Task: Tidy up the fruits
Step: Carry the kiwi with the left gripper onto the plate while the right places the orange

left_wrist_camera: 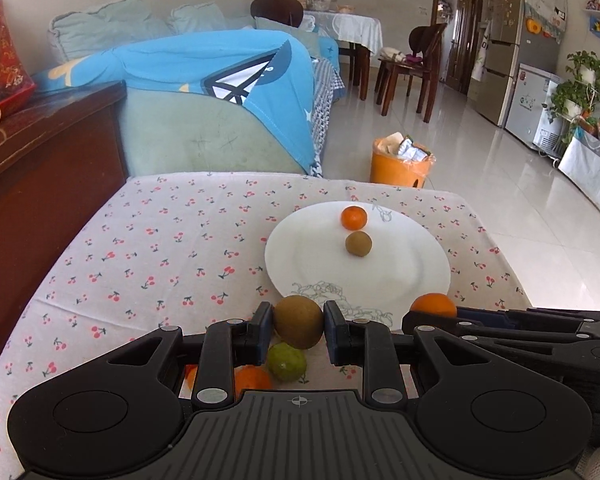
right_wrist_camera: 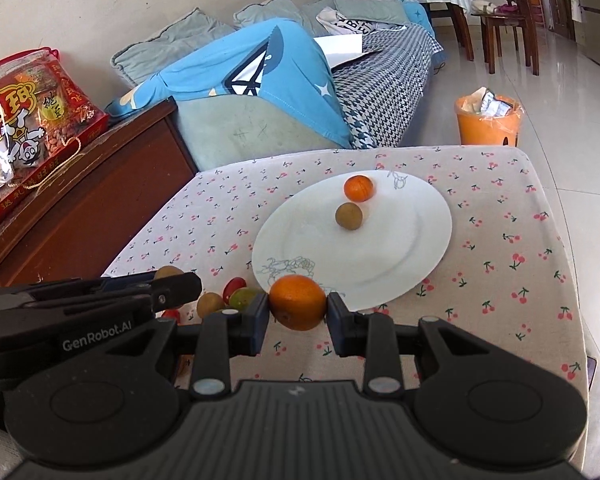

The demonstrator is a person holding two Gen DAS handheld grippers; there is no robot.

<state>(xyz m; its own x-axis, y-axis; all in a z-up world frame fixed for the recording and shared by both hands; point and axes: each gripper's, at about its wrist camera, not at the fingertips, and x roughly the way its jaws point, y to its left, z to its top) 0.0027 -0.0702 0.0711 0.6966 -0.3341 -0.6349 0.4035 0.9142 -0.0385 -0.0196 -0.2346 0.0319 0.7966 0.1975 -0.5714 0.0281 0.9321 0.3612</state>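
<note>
1. My left gripper [left_wrist_camera: 299, 327]: clamped on one brown kiwi [left_wrist_camera: 299, 322], just short of the plate rim.
2. My right gripper [right_wrist_camera: 298, 309]: clamped on one orange [right_wrist_camera: 298, 301] at the near rim.
3. White plate [left_wrist_camera: 400, 280]: one, bearing one small orange [left_wrist_camera: 354, 217] and one small kiwi [left_wrist_camera: 358, 244].
4. Loose on the cherry-print cloth [left_wrist_camera: 140, 248]: one green fruit [left_wrist_camera: 287, 361]; others partly hidden.

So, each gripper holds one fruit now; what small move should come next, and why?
Probably carry both forward over the white plate and lower them. The left gripper is shut on a brown kiwi, the right gripper on an orange, both short of the plate's near rim.
</note>
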